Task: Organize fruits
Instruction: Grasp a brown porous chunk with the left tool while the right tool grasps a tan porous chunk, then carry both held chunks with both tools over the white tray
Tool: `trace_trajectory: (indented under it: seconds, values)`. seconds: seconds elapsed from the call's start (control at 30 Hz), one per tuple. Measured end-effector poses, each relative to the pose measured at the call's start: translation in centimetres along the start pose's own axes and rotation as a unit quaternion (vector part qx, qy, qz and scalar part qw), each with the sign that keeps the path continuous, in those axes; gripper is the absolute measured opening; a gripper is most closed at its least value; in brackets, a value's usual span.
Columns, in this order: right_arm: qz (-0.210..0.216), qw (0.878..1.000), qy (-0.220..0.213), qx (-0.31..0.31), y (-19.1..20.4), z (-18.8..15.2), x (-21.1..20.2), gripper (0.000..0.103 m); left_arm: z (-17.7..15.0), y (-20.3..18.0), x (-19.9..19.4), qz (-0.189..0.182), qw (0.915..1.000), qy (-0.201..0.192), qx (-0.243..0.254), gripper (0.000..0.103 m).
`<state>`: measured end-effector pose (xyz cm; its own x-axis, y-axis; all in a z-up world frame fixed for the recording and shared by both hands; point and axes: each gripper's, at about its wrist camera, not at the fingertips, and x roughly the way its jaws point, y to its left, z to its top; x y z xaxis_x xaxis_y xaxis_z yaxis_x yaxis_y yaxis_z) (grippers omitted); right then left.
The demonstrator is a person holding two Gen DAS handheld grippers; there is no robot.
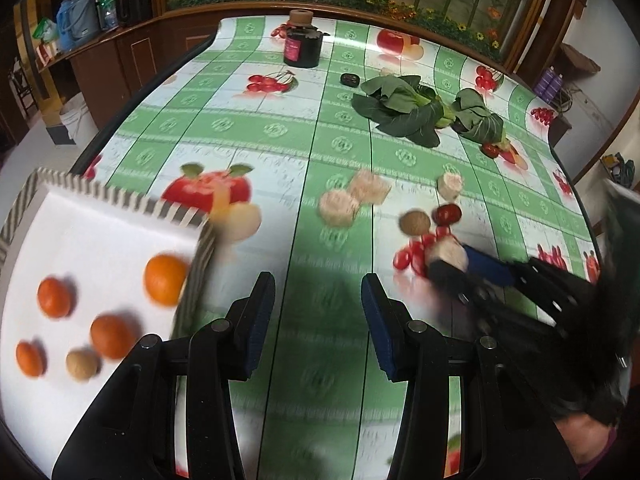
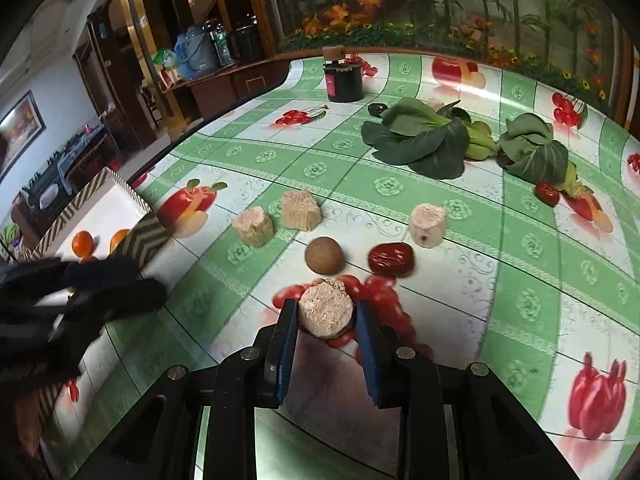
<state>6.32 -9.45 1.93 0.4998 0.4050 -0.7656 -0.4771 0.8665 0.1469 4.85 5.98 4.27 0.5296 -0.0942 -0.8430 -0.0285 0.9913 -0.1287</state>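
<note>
My right gripper (image 2: 326, 312) is shut on a pale round chunk (image 2: 326, 311), held just above the tablecloth; it shows in the left wrist view (image 1: 444, 256) too. My left gripper (image 1: 318, 300) is open and empty over the cloth, right of a white striped box (image 1: 100, 216) holding several oranges (image 1: 165, 279) and a brown longan (image 1: 81, 364). On the cloth lie a brown longan (image 2: 324, 255), a red date (image 2: 391, 259), and three more pale chunks (image 2: 253, 225) (image 2: 301, 210) (image 2: 427, 225). Another red date (image 2: 547, 193) lies by the greens.
Two bunches of bok choy (image 2: 420, 140) (image 2: 534, 148) lie at the back right. A black jar (image 2: 345, 80) with a cork top and a small dark object (image 2: 376, 109) stand at the back. The striped box (image 2: 144, 232) is at the table's left edge.
</note>
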Motion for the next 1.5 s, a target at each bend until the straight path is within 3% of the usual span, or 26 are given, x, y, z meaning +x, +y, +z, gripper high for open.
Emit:
trace_trajectory:
  seconds: [0.27, 0.6, 0.67, 0.73, 1.17, 1.5]
  values:
    - [0.012, 0.999, -0.005, 0.032, -2.8, -0.2, -0.9, 0.028, 2.8, -1.0, 3.8, 0.008, 0.9998, 0.014, 0.015, 0.044]
    - [0.013, 1.000, 0.001, 0.026, -3.0, -0.3, -0.5, 0.028, 4.0, -1.5, 5.9, 0.009, 0.9996, 0.010, 0.026, 0.044]
    - [0.013, 1.000, 0.002, 0.026, -3.0, -0.3, -0.5, 0.028, 4.0, -1.6, 5.9, 0.015, 0.9994, 0.004, 0.032, 0.029]
    - [0.014, 1.000, 0.003, 0.026, -3.0, -0.3, -0.6, 0.028, 3.8, -1.7, 5.8, 0.015, 0.9992, 0.002, 0.038, 0.029]
    - [0.022, 1.000, -0.007, 0.012, -0.4, -0.2, -2.8, 0.028, -0.1, -1.5, 0.0, -0.004, 0.9994, -0.023, 0.027, 0.029]
    - [0.043, 0.999, -0.012, 0.020, 3.2, -1.8, -4.5, 0.028, -4.0, -0.4, -4.2, 0.012, 0.9978, -0.057, 0.032, 0.029]
